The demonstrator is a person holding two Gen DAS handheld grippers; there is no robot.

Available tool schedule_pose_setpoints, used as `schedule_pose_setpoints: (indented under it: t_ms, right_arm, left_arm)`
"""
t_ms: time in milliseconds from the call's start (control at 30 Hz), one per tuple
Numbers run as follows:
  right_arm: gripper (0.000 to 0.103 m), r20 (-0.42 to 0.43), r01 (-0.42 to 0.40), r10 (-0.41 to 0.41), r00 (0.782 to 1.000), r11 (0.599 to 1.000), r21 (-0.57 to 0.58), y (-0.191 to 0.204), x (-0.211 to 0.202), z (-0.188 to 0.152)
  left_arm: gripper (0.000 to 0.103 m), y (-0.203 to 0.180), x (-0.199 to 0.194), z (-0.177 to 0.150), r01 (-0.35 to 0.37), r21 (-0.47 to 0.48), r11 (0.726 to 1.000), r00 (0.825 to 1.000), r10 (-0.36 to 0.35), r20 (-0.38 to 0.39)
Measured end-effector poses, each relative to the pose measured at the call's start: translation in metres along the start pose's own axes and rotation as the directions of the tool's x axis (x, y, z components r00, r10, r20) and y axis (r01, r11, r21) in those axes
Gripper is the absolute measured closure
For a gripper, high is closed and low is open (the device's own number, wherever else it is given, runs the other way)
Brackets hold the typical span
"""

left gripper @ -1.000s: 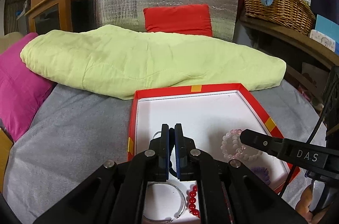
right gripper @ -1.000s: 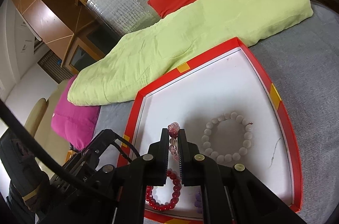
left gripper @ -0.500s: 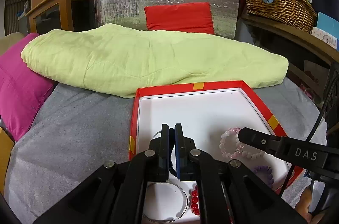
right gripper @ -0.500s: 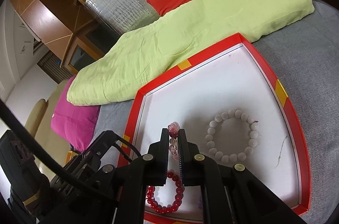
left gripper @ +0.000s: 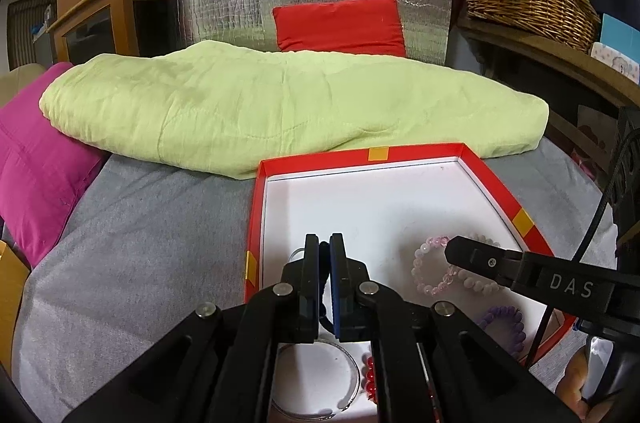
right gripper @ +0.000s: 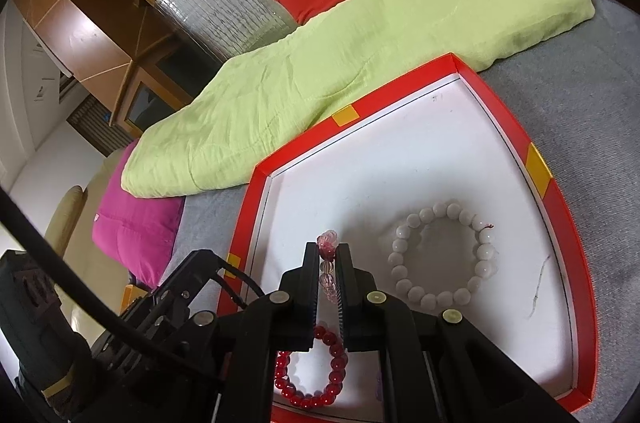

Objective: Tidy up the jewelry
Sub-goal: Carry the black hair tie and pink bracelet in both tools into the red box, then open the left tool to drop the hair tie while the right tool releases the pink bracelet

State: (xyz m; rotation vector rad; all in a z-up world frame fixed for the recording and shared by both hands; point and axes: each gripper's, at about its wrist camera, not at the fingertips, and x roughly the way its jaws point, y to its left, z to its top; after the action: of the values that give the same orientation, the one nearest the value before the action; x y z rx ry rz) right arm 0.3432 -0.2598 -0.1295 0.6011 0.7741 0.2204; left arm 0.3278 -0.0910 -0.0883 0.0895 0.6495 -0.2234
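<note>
Holding a pink bead bracelet (right gripper: 327, 265) pinched between its fingers, the right gripper (right gripper: 328, 255) hangs over the white floor of the red tray (right gripper: 538, 167), at lower centre of the right wrist view. The left gripper (left gripper: 324, 255) has its fingers drawn narrow on something thin and dark; what it is cannot be told, though a dark cord shows below the pads.

Already lying in the tray: a white bead bracelet (right gripper: 442, 259) at right of the right wrist view, a red bead bracelet (right gripper: 310, 371) at the lower edge, a purple bead bracelet (left gripper: 502, 323) and a silver bangle (left gripper: 316, 379) at the bottom of the left wrist view. The tray rests on a grey bed cover (left gripper: 140, 243), in front of a green quilt (left gripper: 280, 103).

Step in hand, as judged: placing the pink bracelet in the tray. The next move calls for lowering it onto bare white floor between the white and red bracelets, without overlap, then parting the fingers.

Against the earlier frames: both grips are unchanged. In the right wrist view the white bracelet sits slightly further right and lower, and in the left wrist view the right gripper's tip lies a little lower; the shift is small.
</note>
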Motion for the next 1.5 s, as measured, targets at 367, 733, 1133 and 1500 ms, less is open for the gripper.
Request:
schedule_pose_setpoints:
  t_ms: [367,733,1133,1500]
  right_arm:
    - [0.094,-0.016,0.020,-0.020,1.000,0.999,0.032,-0.009,0.008,0.001]
    - [0.091,-0.022,0.032,-0.031,0.999,0.998,0.051,-0.014,0.006,0.002]
    - [0.072,-0.027,-0.004,0.006,1.000,0.999,0.053,-0.003,-0.013,0.002]
    - [0.072,-0.014,0.004,-0.005,1.000,0.999,-0.054,0.018,-0.045,-0.013]
  left_arm:
    - [0.098,0.011,0.023,-0.010,0.011,-0.048,0.999,0.995,-0.016,-0.096]
    - [0.063,0.016,0.023,-0.009,-0.008,-0.052,0.999,0.993,0.002,-0.120]
    - [0.037,0.045,-0.008,0.001,-0.064,-0.133,0.989,0.997,0.058,-0.049]
    - [0.031,0.044,-0.033,-0.010,-0.168,-0.038,0.985,0.985,0.166,-0.038]
